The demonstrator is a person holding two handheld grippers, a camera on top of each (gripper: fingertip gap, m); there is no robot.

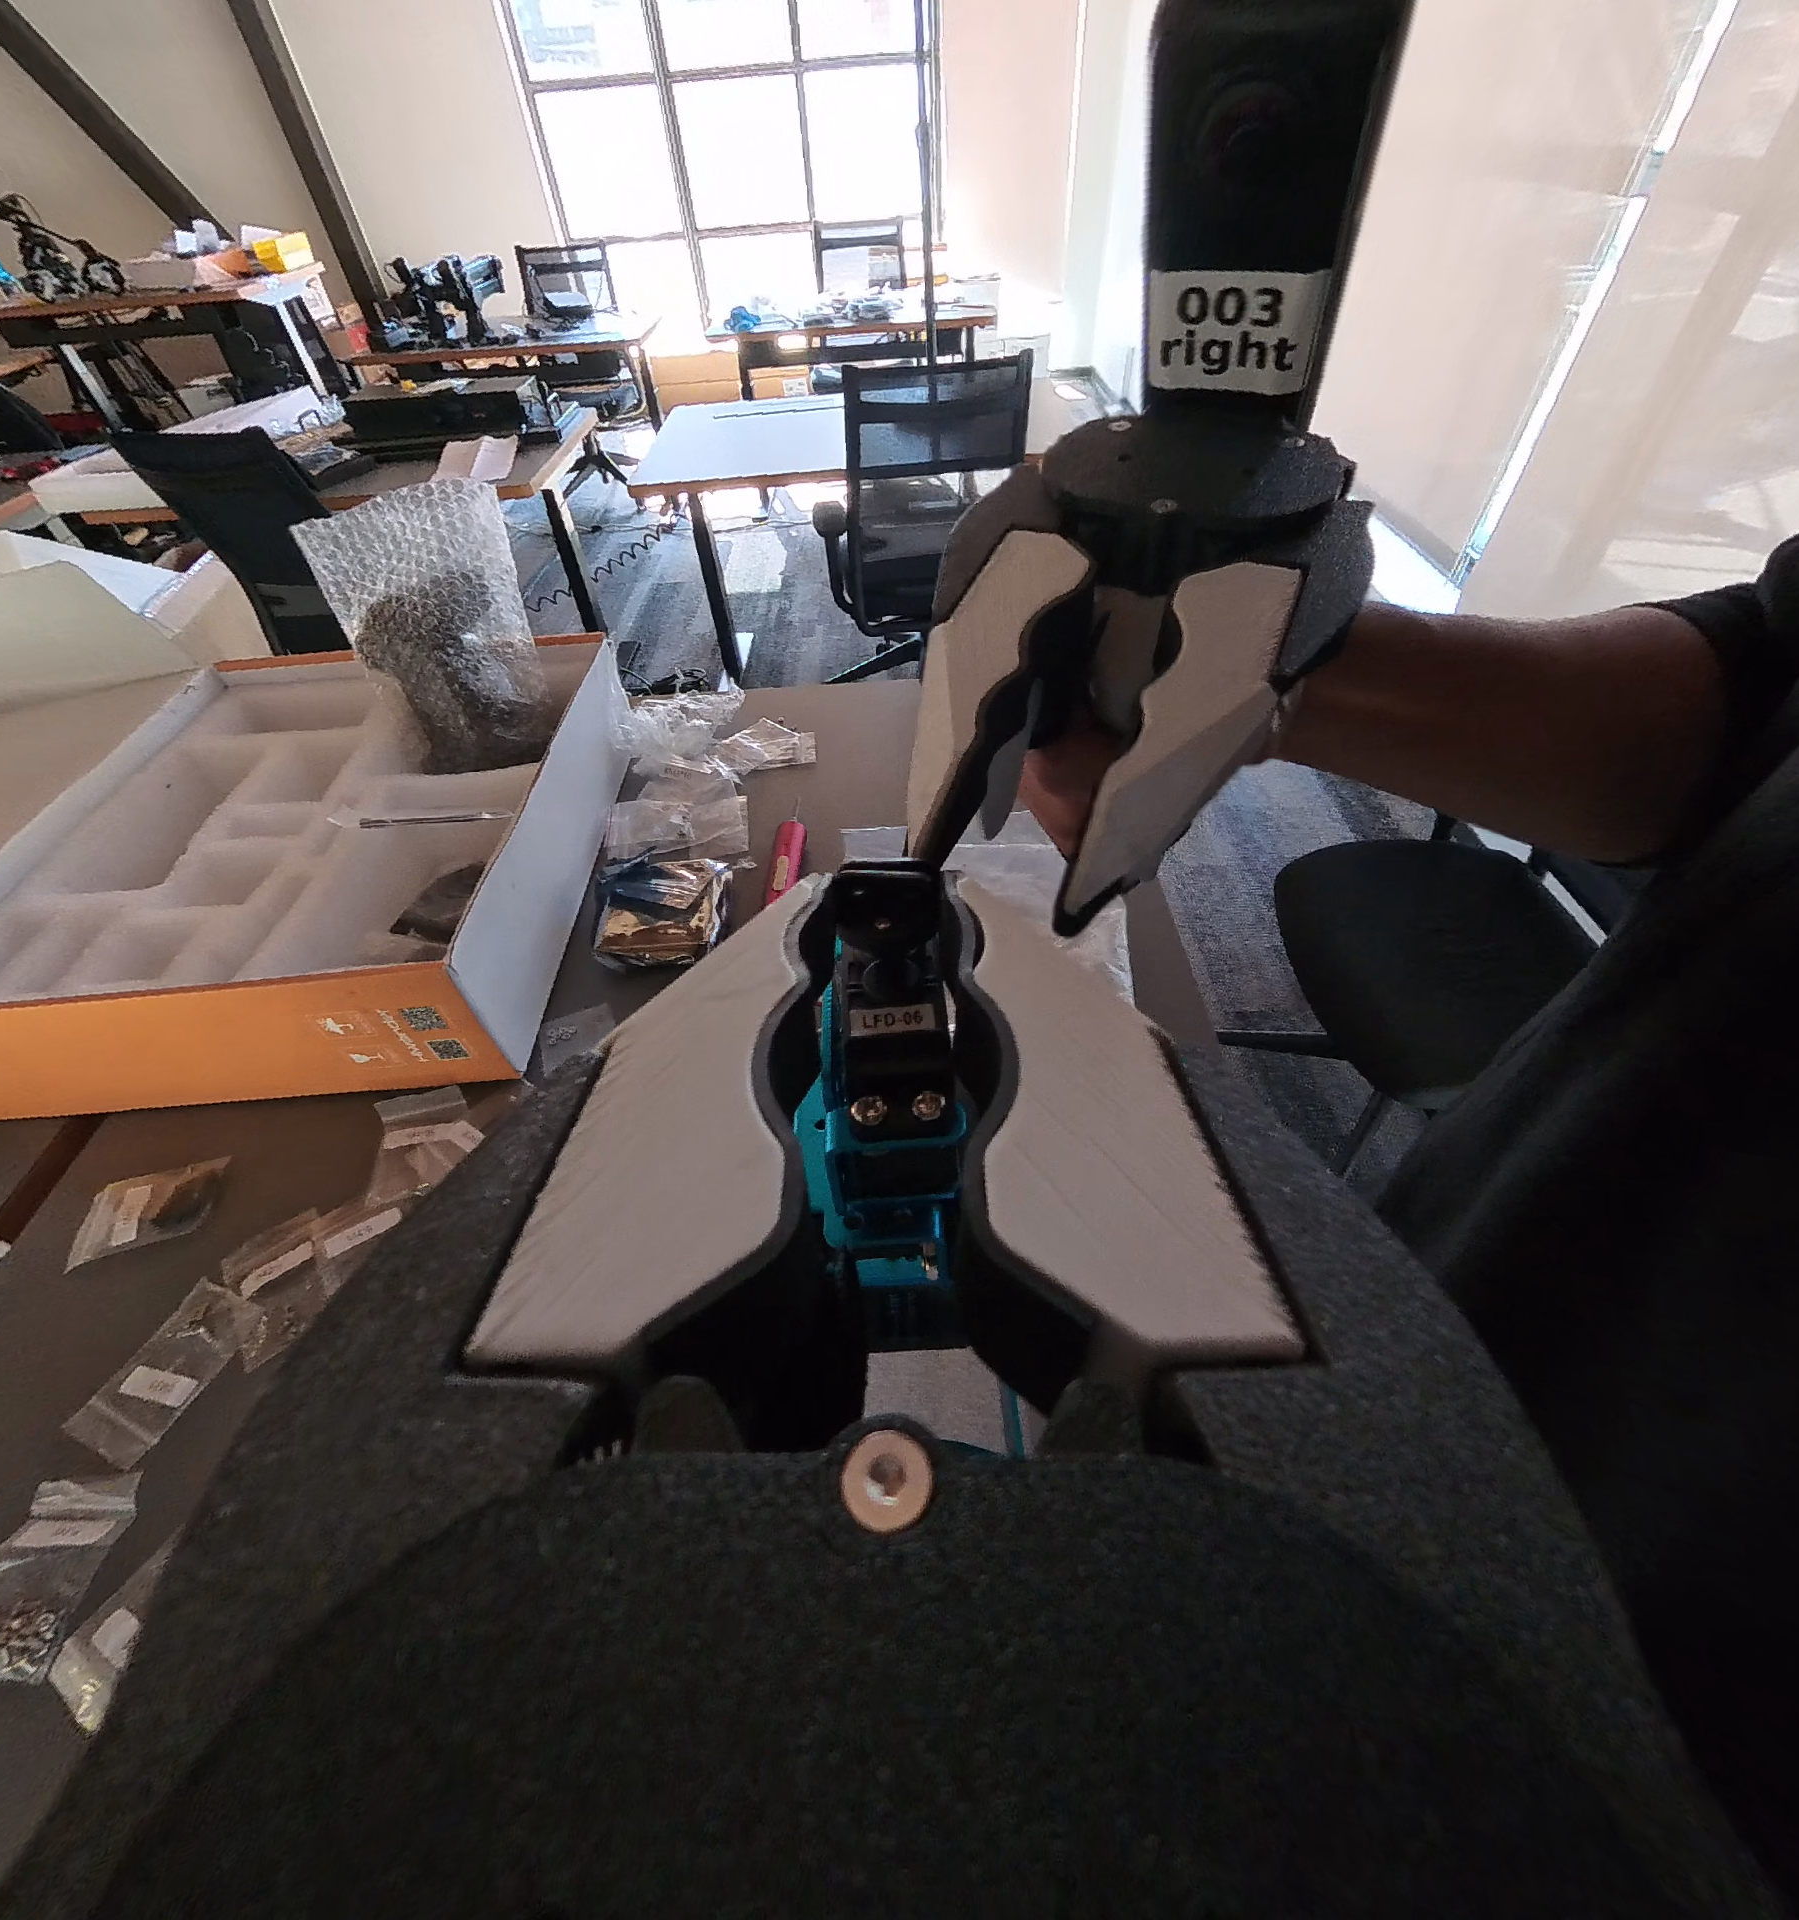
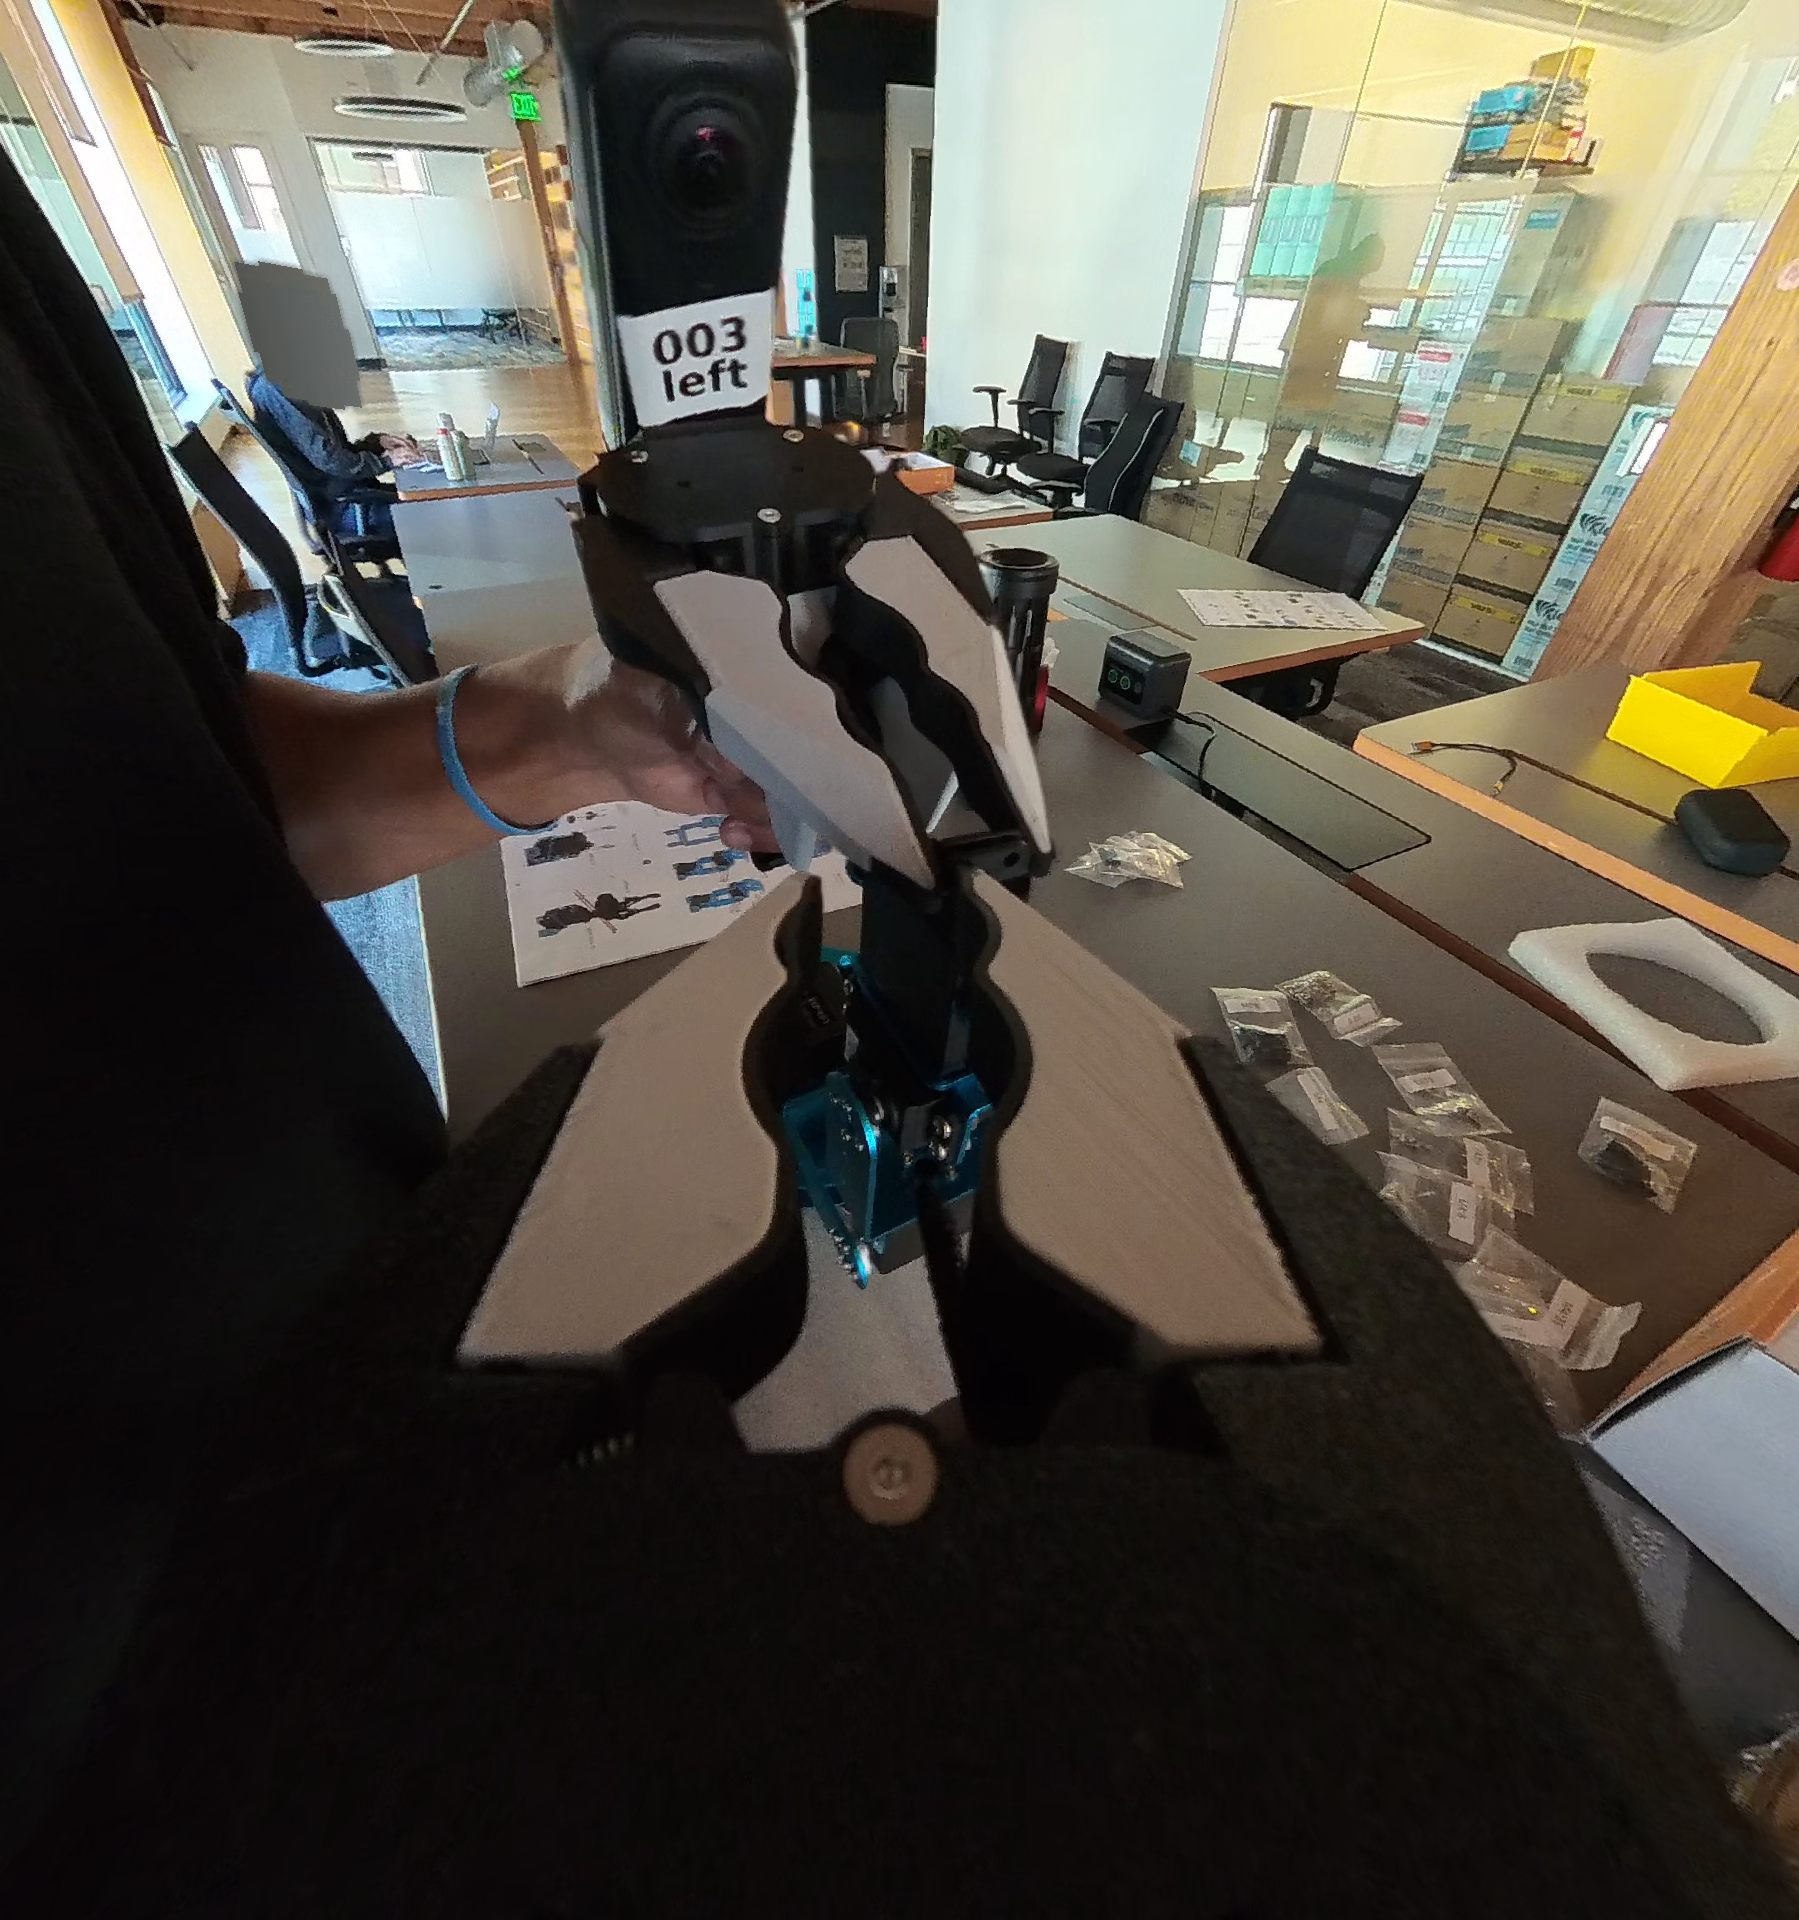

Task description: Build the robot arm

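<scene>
A small servo assembly [image 1: 890,1039], a black body on a blue metal bracket [image 1: 874,1153], stands upright between both grippers. My left gripper [image 1: 887,883] is shut on the black bracket [image 1: 884,899] at its top. The right wrist view shows the left gripper [image 2: 978,862] pinching that bracket [image 2: 994,854] from above. My right gripper [image 1: 999,894] points down, open and empty, with one fingertip touching the bracket. In its own view the right gripper [image 2: 890,904] frames the servo [image 2: 916,997] and the blue bracket [image 2: 864,1164]. I cannot tell whether the base rests on anything.
An orange-and-white box [image 1: 251,997] with foam inlay lies left, with a bubble-wrapped bundle [image 1: 427,623] in it. Several small parts bags [image 2: 1435,1122] litter the table. A pink tool [image 1: 786,857], an instruction sheet [image 2: 604,894] and a white foam ring [image 2: 1684,1008] lie nearby. My left and right fingertips are right by each other.
</scene>
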